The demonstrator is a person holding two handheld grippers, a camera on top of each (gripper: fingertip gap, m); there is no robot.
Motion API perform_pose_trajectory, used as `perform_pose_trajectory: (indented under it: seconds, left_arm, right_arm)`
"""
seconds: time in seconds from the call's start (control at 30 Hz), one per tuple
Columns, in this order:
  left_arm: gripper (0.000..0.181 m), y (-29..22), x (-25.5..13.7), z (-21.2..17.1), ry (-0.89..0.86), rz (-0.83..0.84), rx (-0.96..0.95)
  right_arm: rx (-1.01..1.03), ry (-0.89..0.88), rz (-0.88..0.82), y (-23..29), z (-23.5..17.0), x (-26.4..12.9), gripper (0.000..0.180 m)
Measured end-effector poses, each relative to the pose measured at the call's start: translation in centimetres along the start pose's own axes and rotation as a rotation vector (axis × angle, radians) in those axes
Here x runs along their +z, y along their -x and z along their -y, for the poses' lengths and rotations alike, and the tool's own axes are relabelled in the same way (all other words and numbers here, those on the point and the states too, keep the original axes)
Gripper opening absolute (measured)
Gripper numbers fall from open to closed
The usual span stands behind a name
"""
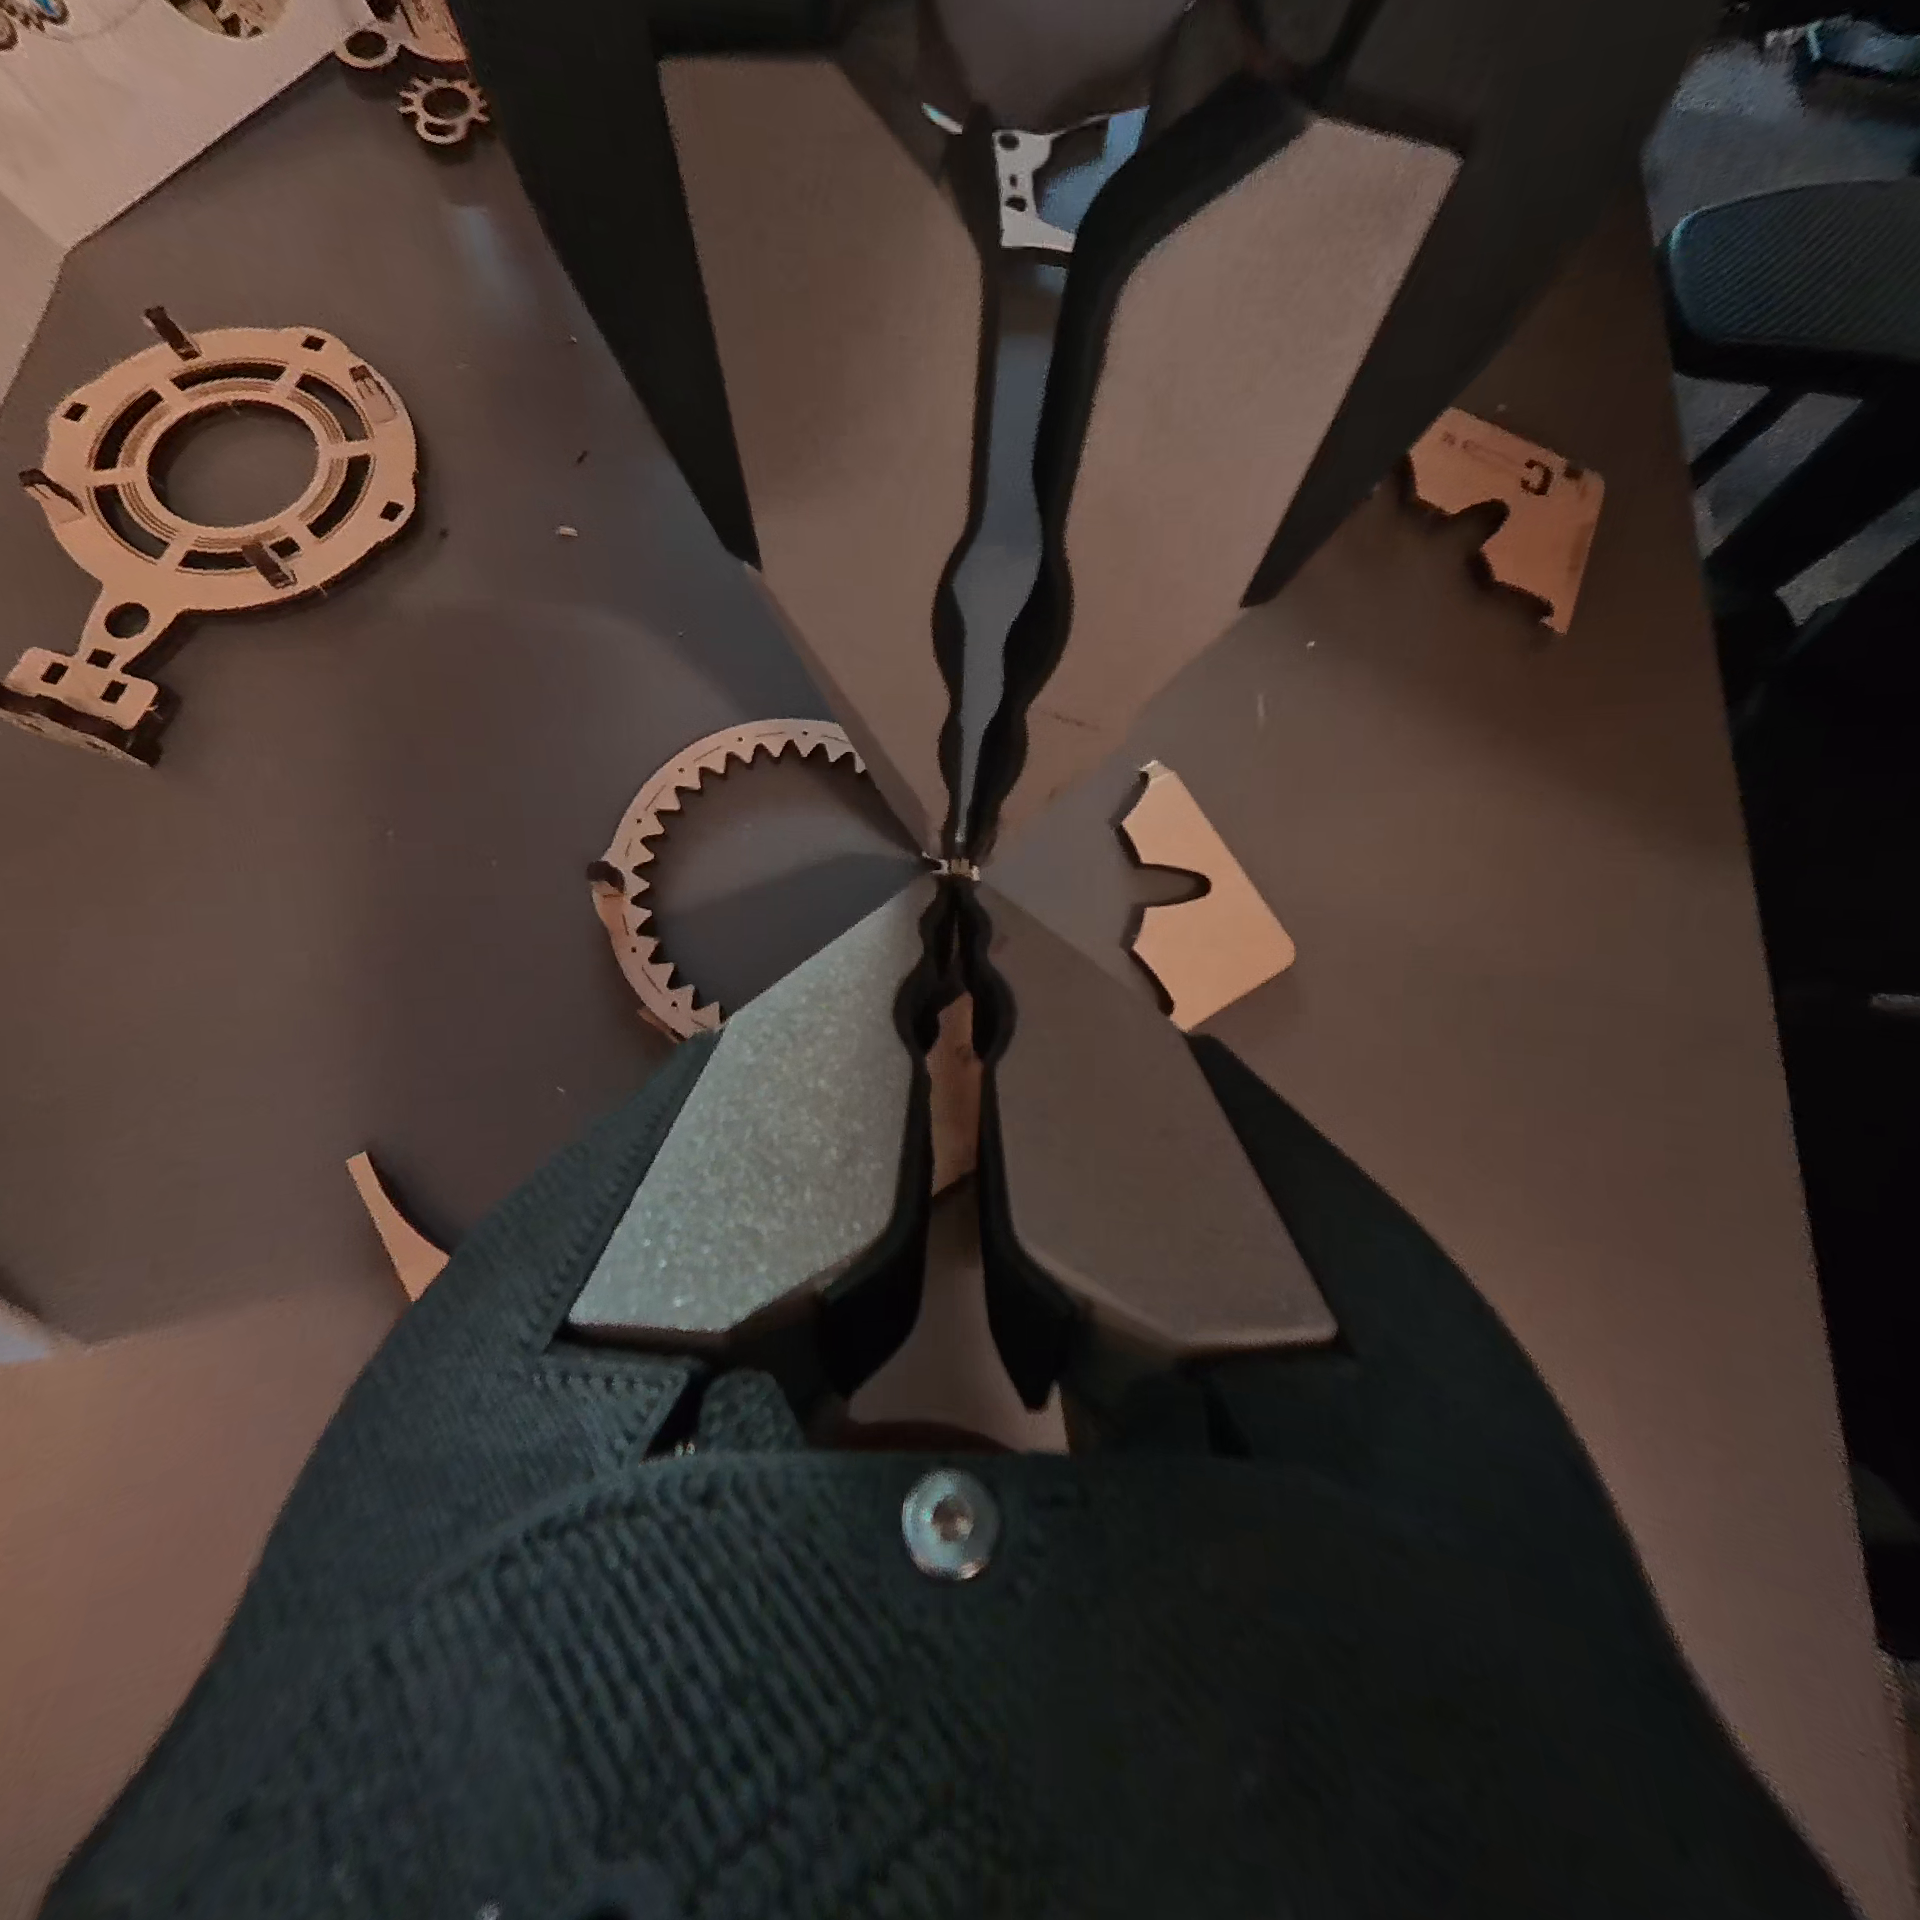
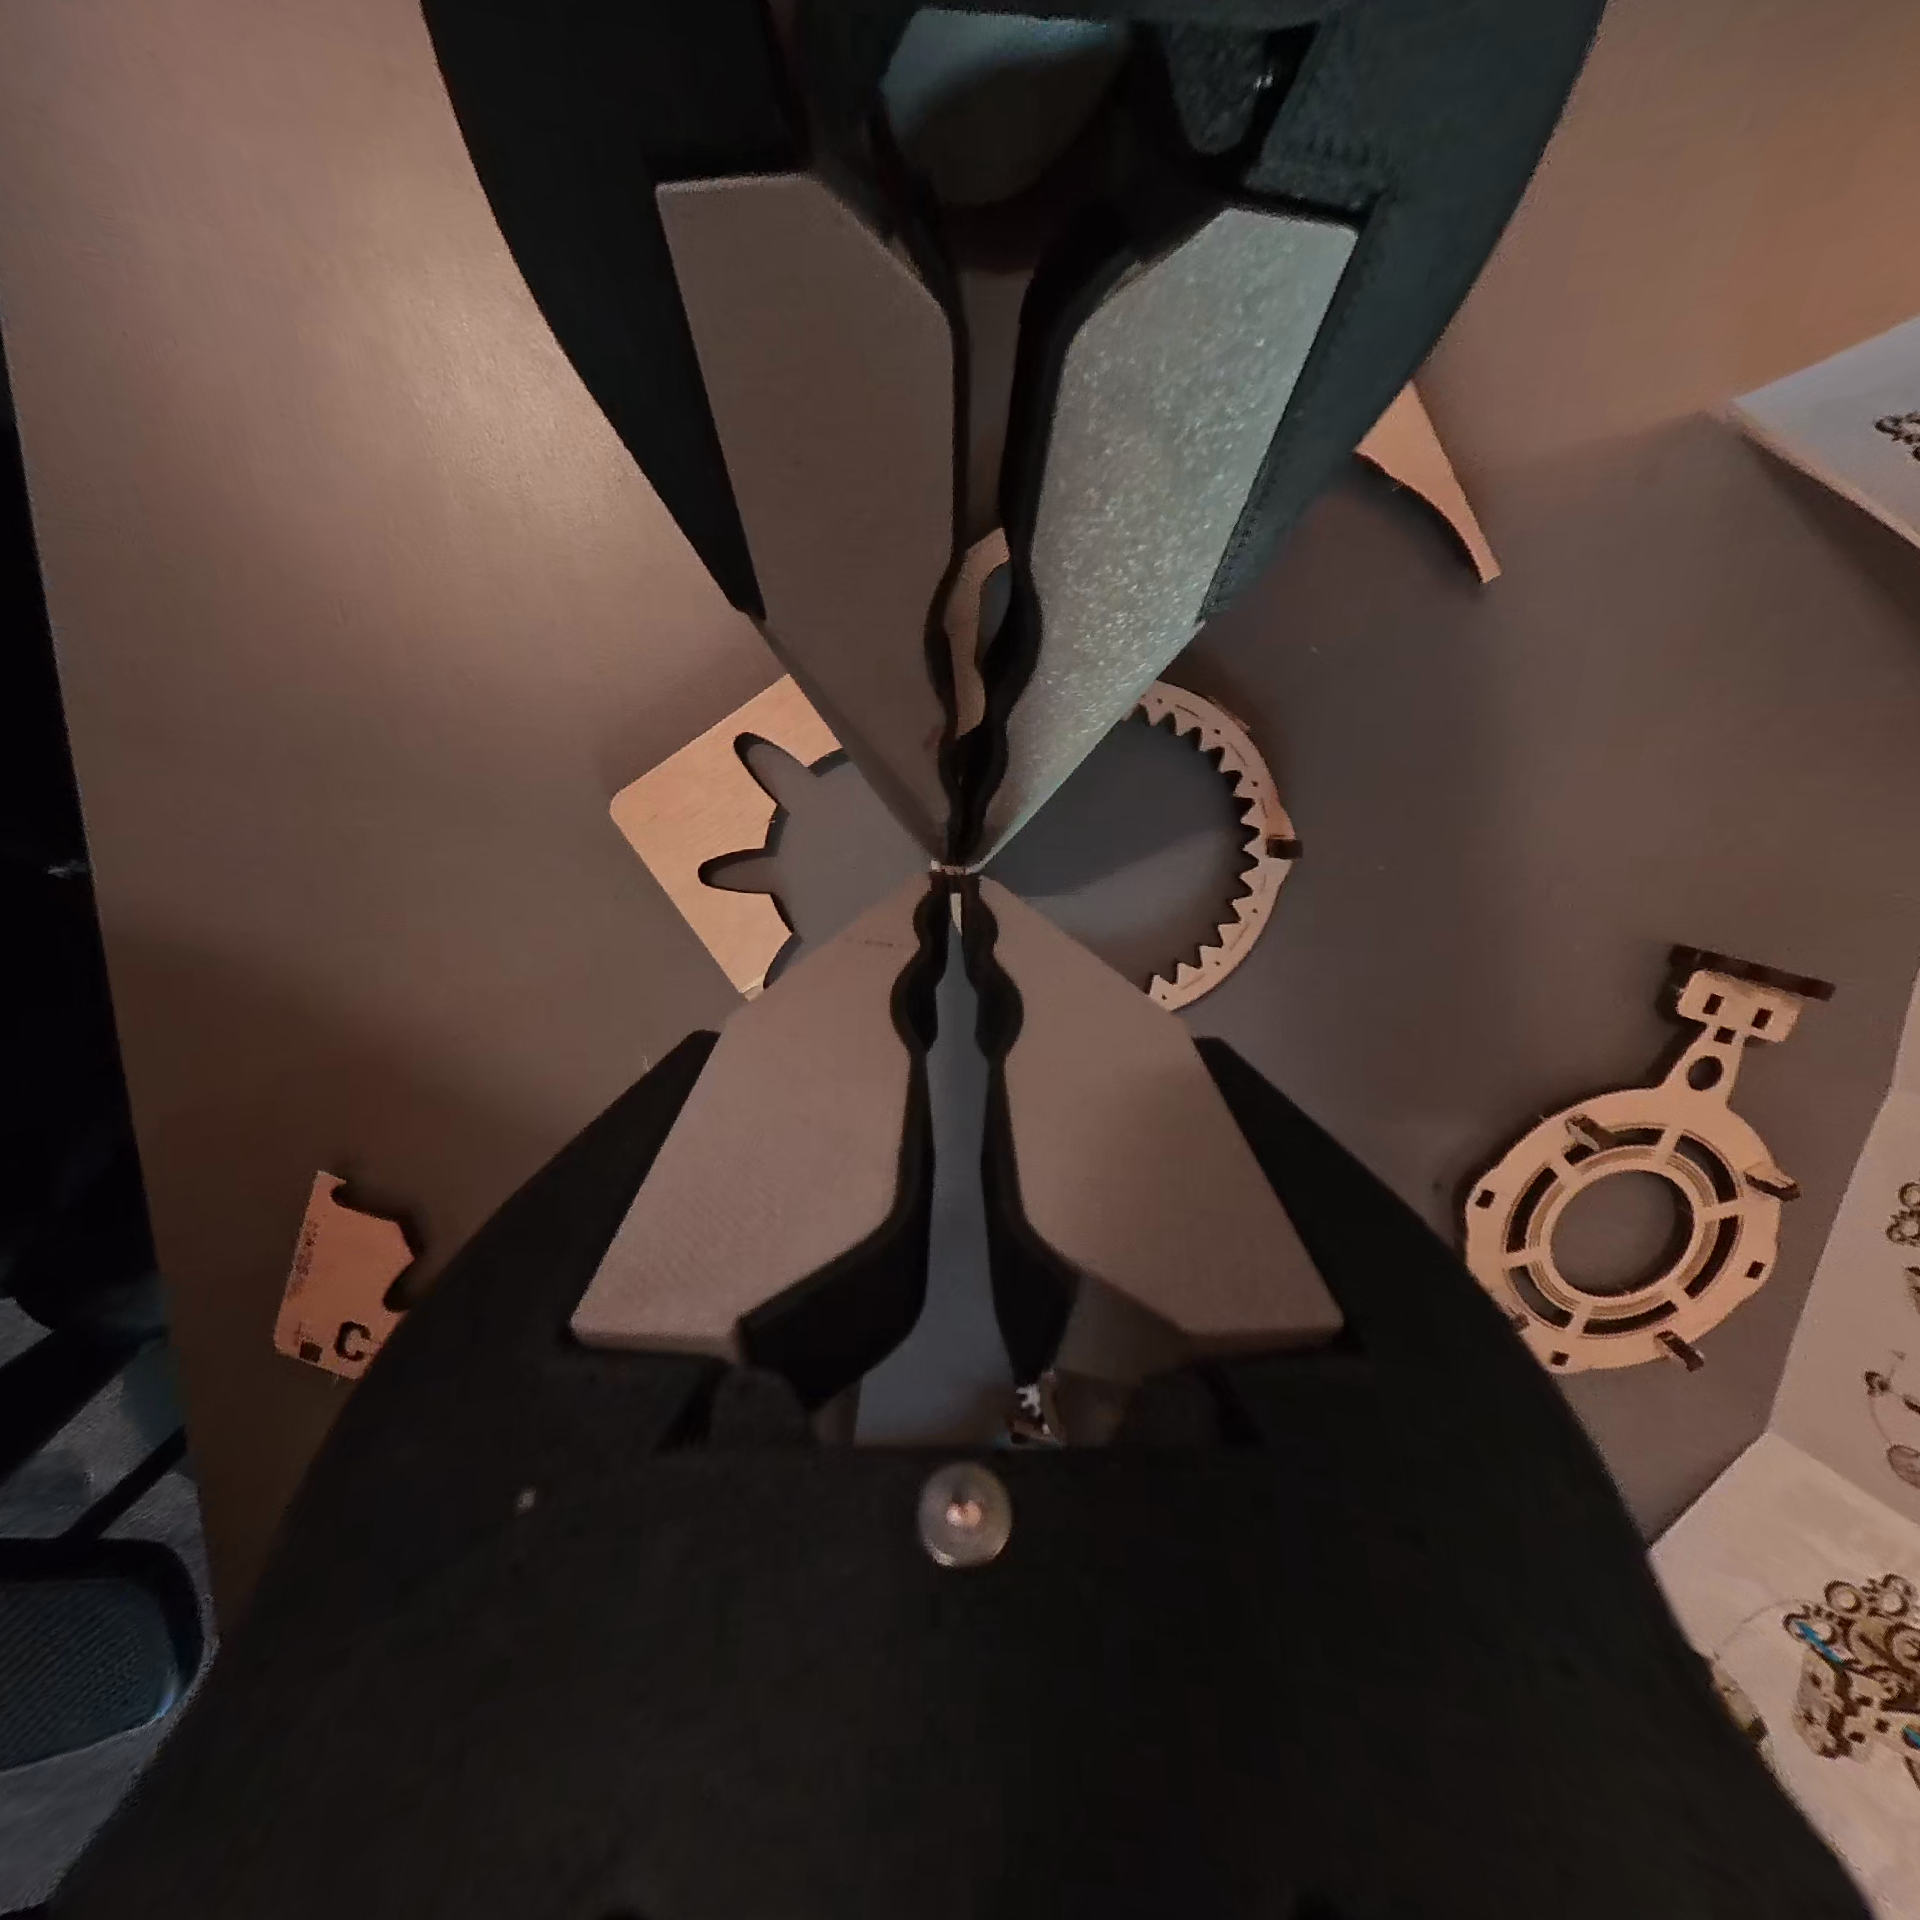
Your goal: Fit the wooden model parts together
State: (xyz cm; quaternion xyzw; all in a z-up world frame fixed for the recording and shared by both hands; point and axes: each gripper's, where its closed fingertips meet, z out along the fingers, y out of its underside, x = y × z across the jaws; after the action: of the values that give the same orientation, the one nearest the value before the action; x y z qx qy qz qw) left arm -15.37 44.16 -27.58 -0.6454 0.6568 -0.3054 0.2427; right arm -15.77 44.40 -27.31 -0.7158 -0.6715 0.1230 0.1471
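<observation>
My left gripper [image 1: 954, 896] and right gripper [image 2: 952, 900] meet tip to tip above the grey table [image 1: 312, 987]. Both are shut. A tiny pale wooden piece [image 1: 956, 869] sits pinched where the tips touch; it also shows in the right wrist view [image 2: 954, 864]. A thin flat wooden part [image 2: 982, 613] shows edge-on between the left gripper's fingers. The right gripper [image 1: 962, 826] comes in from the top of the left wrist view, and the left gripper [image 2: 956, 831] from the top of the right wrist view. A toothed wooden ring [image 1: 665, 883] lies on the table below the tips.
A round slotted wooden frame with a stem [image 1: 218, 488] lies to the left. A square offcut with a star-shaped cutout [image 1: 1205, 914], a notched offcut [image 1: 1507, 520] and a curved sliver [image 1: 400, 1226] lie around. A printed sheet [image 1: 135, 114] and a small gear [image 1: 447, 109] lie at the far left. A chair [image 1: 1797, 270] stands beyond the table edge. Left and right tips are no more than a few centimetres apart.
</observation>
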Motion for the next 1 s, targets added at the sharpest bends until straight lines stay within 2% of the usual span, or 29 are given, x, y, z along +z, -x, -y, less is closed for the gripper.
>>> perform_pose_trajectory:
  seconds: [0.6, 1.0]
  left_arm:
    - [0.000, -0.03, -0.30, -0.24, -0.045, -0.071, -0.097]
    - [0.000, -0.10, -0.34, 0.32, -0.056, -0.039, -0.081]
  right_arm:
    - [0.136, 0.053, 0.048, 0.18, 0.33, 0.27, 0.000]
    - [0.182, 0.031, 0.067, 0.27, -0.12, 0.36, 0.000]
